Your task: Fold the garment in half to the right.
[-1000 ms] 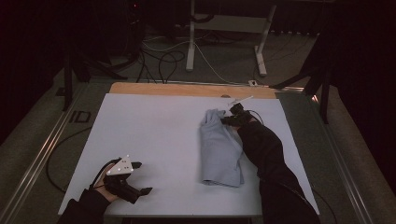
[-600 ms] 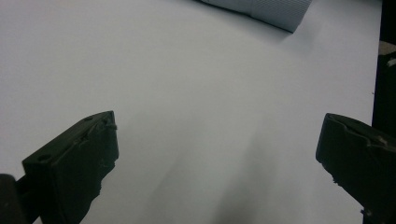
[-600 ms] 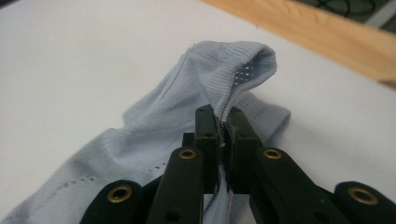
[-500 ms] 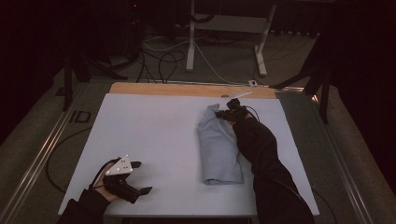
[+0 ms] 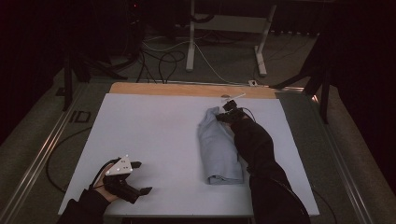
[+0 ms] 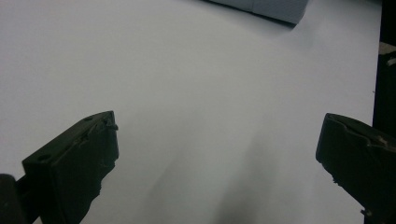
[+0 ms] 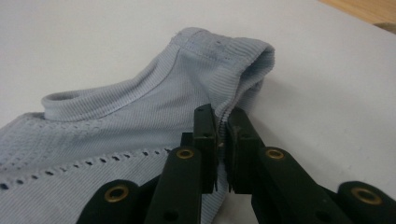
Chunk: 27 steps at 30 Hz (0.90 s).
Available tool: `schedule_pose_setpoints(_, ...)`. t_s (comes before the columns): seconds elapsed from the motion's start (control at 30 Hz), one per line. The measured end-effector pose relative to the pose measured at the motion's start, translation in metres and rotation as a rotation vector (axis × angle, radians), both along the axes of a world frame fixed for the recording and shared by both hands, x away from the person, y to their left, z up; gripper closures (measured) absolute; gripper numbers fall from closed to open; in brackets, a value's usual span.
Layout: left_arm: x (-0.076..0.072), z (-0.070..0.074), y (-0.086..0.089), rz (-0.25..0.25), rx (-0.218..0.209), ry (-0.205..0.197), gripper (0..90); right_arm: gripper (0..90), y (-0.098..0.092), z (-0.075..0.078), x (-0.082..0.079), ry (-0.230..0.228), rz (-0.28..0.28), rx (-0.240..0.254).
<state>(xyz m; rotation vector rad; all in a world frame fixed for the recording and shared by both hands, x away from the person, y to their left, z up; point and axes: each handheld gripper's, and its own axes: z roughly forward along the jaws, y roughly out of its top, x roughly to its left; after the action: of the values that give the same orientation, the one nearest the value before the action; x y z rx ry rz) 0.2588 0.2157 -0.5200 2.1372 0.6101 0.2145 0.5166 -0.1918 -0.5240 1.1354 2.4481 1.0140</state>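
Your right gripper (image 7: 221,133) pinched what looked like the far edge of the folded pale blue ribbed garment (image 5: 217,149), right of centre on the white table (image 5: 149,135). Your left gripper (image 5: 135,178) rested at the near left, jaws spread and holding nothing.

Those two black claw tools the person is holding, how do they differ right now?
The right gripper has its jaws pinched shut on the far end of the pale blue garment; the left gripper has its jaws spread wide with nothing between them. The right gripper reaches to the far side of the white table; the left gripper sits by the near edge. Both are black, hand-held and two-jawed.
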Motion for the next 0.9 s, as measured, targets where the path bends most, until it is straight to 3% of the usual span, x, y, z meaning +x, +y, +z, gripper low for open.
schedule_pose_setpoints(0.17, -0.001, 0.0, 0.0, 0.002, -0.001, -0.007, 0.5, 74.9, 0.002, 0.002, 0.0, -0.005, -0.018, -0.033)
schedule_pose_setpoints(0.23, 0.0, 0.0, 0.0, 0.001, 0.003, -0.008, 0.5, 64.6, 0.002, 0.006, 0.0, -0.001, -0.017, -0.022)
schedule_pose_setpoints(0.27, 0.0, 0.0, 0.0, 0.001, 0.003, -0.008, 0.6, 64.6, 0.002, 0.006, 0.0, -0.001, -0.017, -0.022)
schedule_pose_setpoints(0.3, 0.0, 0.0, 0.0, 0.003, 0.002, -0.009, 0.6, 60.0, 0.001, 0.007, -0.001, -0.003, -0.013, -0.012)
schedule_pose_setpoints(0.33, 0.0, 0.0, 0.0, 0.002, 0.005, -0.01, 0.5, 45.4, 0.001, 0.011, -0.002, -0.002, -0.005, 0.002)
schedule_pose_setpoints(0.5, -0.001, 0.0, -0.001, 0.0, 0.01, -0.01, 0.5, 18.1, -0.002, 0.022, -0.005, 0.004, 0.018, 0.063)
schedule_pose_setpoints(0.57, -0.001, 0.001, 0.0, 0.001, 0.005, -0.012, 0.5, 16.6, -0.002, 0.028, -0.009, -0.013, 0.01, 0.084)
schedule_pose_setpoints(0.7, -0.001, 0.001, 0.0, 0.0, 0.007, -0.016, 0.5, 13.7, -0.001, 0.037, -0.016, -0.008, 0.053, 0.115)
schedule_pose_setpoints(0.9, -0.002, 0.002, -0.001, -0.011, 0.001, -0.019, 0.5, 13.8, 0.006, 0.044, -0.032, -0.021, 0.108, 0.105)
